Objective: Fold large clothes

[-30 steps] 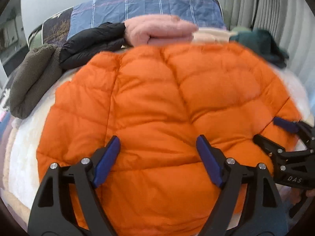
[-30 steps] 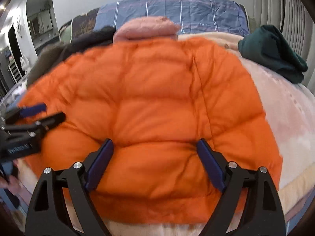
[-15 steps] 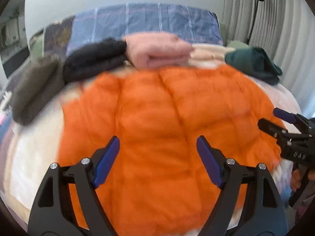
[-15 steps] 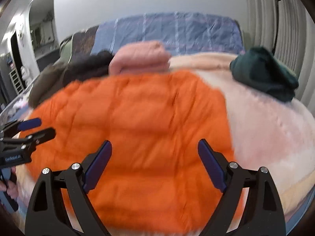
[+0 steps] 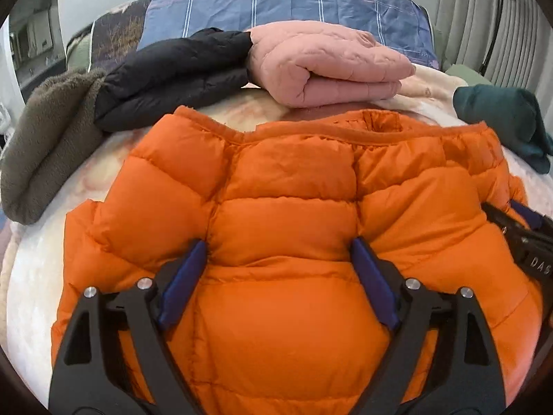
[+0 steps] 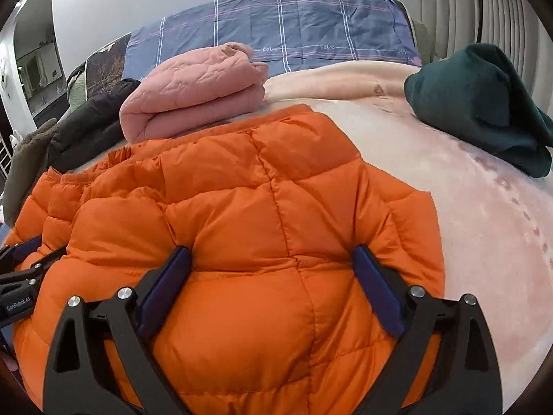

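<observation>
L to R on the bed point(image 5: 41, 311): grey fleece point(image 5: 45, 138), black puffer point(image 5: 166, 79) and pink folded quilted piece point(image 5: 321, 69) along the far side, dark green garment point(image 6: 480, 103) far R. Orange puffer jacket point(image 5: 293, 228) lies flat directly under both tools, long axis running L-R across my view, elastic hem edge on the far side. I see the left hand-held gripper point(image 5: 278, 276) over its L half and the right hand-held gripper point(image 6: 273, 276) over its R half, roughly equally near. Both pitch down-fwd; jaws have just been opening, now wide. Padding bulges between the pads, nothing pinched.
</observation>
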The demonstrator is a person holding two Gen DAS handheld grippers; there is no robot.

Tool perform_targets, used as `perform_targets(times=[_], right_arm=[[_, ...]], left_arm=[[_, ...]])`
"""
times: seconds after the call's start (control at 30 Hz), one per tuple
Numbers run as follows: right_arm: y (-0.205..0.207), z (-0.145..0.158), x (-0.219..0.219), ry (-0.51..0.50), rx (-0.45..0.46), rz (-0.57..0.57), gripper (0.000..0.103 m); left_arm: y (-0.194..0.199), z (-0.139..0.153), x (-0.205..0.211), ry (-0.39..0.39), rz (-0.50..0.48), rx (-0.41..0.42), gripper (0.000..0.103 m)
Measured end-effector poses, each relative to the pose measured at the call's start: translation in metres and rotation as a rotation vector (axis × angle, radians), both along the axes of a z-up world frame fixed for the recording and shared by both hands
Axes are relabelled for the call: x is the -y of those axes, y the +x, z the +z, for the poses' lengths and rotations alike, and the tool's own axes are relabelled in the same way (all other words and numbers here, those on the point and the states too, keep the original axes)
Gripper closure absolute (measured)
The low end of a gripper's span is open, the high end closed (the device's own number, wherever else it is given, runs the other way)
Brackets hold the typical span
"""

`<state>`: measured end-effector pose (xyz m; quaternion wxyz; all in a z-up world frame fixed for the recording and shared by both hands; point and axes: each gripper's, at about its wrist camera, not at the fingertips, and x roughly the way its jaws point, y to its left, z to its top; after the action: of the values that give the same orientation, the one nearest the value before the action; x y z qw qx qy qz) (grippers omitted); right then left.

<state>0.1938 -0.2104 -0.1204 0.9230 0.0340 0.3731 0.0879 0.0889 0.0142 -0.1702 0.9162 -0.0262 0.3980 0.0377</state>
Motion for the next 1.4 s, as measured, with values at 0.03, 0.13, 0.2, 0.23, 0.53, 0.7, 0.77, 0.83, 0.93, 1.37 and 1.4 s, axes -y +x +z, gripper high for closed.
perform_targets(times=[0.03,0.13,0.2,0.23,0.53,0.7,0.77,0.83,0.93,1.37,1.4], right_arm=[[0.000,-0.001,-0.001,-0.002,0.000,-0.001,0.009],[-0.003,-0.003,-0.003,-0.015,0.010,-0.005,0.008],[-0.003,-0.003,-0.006,-0.020,0.006,-0.002,0.008],[-0.004,0.001,-0.005,-0.021,0.004,0.002,0.008],[-0.034,0.063,-0.031,0.064,0.114,0.137,0.028],[-0.020,0.061,-0.073,0.007,0.081,0.235,0.043],[-0.011,0.057,-0.084,0.015,0.050,0.255,0.043],[-0.004,0.053,-0.097,0.015,0.019,0.267,0.043],[0.008,0.045,-0.105,0.011,-0.011,0.251,0.043],[0.022,0.003,-0.121,-0.005,-0.025,0.263,0.033],[0.023,0.001,-0.120,0.002,-0.027,0.265,0.033]], left_arm=[[-0.002,0.000,0.002,0.007,0.002,0.003,0.016],[-0.001,-0.001,0.003,0.009,0.006,0.009,0.016],[-0.003,0.000,0.001,-0.006,0.002,0.010,0.016],[-0.003,0.003,-0.004,-0.026,-0.003,0.007,0.016],[-0.054,0.059,-0.086,-0.152,0.098,0.140,0.015],[-0.060,0.035,-0.133,-0.206,0.167,0.060,0.015],[-0.062,0.023,-0.144,-0.256,0.154,0.038,0.015],[-0.064,0.014,-0.150,-0.293,0.128,0.032,0.015],[-0.062,0.006,-0.153,-0.339,0.079,0.027,0.015],[-0.043,-0.033,-0.154,-0.555,-0.113,0.030,0.019],[-0.043,-0.033,-0.154,-0.566,-0.121,0.033,0.022]])
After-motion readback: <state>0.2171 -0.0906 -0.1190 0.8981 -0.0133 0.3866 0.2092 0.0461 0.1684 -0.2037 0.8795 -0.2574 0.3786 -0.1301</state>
